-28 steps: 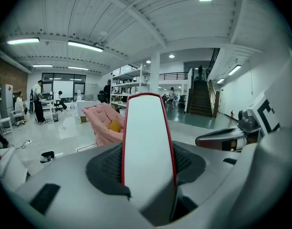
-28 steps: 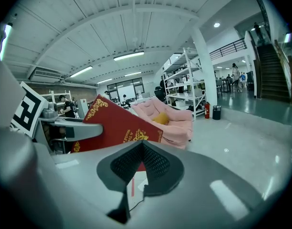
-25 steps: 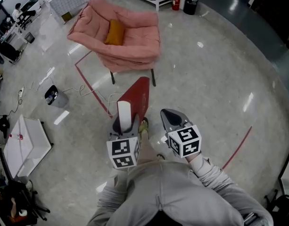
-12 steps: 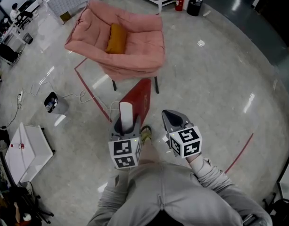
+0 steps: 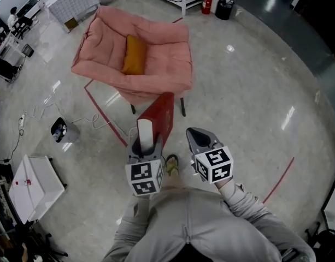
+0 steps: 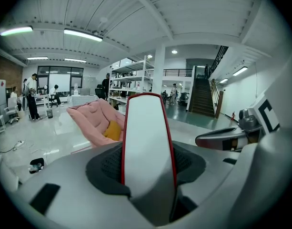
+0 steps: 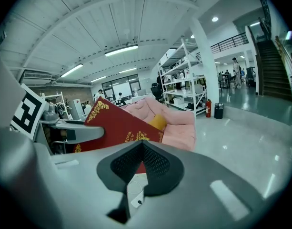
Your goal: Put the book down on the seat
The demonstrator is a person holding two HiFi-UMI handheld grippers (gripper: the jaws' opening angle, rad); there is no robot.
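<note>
In the head view a pink armchair (image 5: 156, 59) with an orange cushion (image 5: 134, 54) on its seat stands on the floor ahead of me. My left gripper (image 5: 145, 138) is shut on a red book (image 5: 159, 116), held on edge and pointing at the chair's front. The left gripper view shows the book (image 6: 146, 142) edge-on, white pages between red covers, clamped between the pads, with the armchair (image 6: 91, 118) beyond. My right gripper (image 5: 200, 138) hangs beside it, shut and holding nothing. In the right gripper view its pads (image 7: 142, 149) meet, and the book's gold-printed cover (image 7: 112, 125) is to the left.
Red tape lines (image 5: 110, 121) run across the shiny floor under the chair. A small dark device (image 5: 60, 130) with a white cable lies at the left, a white box (image 5: 33, 179) further left. A fire extinguisher (image 5: 206, 0) and a black bin (image 5: 223, 6) stand behind the chair.
The armchair has drawn closer and lower in the head view as I step towards it. Both grippers keep their pose, and the book stays clamped in the left one.
</note>
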